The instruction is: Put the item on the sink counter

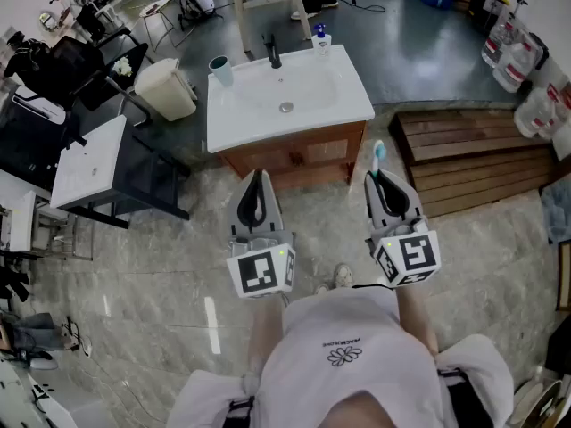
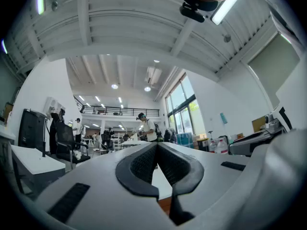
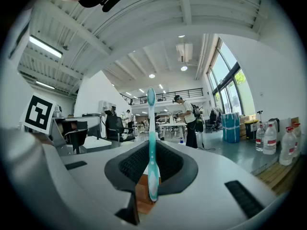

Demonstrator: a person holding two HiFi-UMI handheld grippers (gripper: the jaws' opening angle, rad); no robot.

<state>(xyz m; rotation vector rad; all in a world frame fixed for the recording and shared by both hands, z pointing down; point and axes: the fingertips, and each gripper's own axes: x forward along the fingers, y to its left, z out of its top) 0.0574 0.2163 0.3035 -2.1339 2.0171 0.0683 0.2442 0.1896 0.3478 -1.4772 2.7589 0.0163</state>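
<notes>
A teal and white toothbrush (image 3: 152,143) stands upright between the jaws of my right gripper (image 1: 389,185), which is shut on it; its head (image 1: 378,152) pokes out past the jaw tips. My left gripper (image 1: 257,194) is shut with nothing in it, its pads (image 2: 144,164) pressed together. Both grippers hover side by side just in front of the white sink counter (image 1: 348,101) on a wooden cabinet (image 1: 294,154). On the counter stand a black faucet (image 1: 271,52), a teal cup (image 1: 220,69) at the back left and a soap bottle (image 1: 321,39) at the back right.
A beige bin (image 1: 166,87) sits left of the sink. A white-topped stand (image 1: 89,159) with a black frame is at the left. Wooden steps (image 1: 468,154) lie to the right, with water bottles (image 1: 513,56) beyond. People stand at tables in the background.
</notes>
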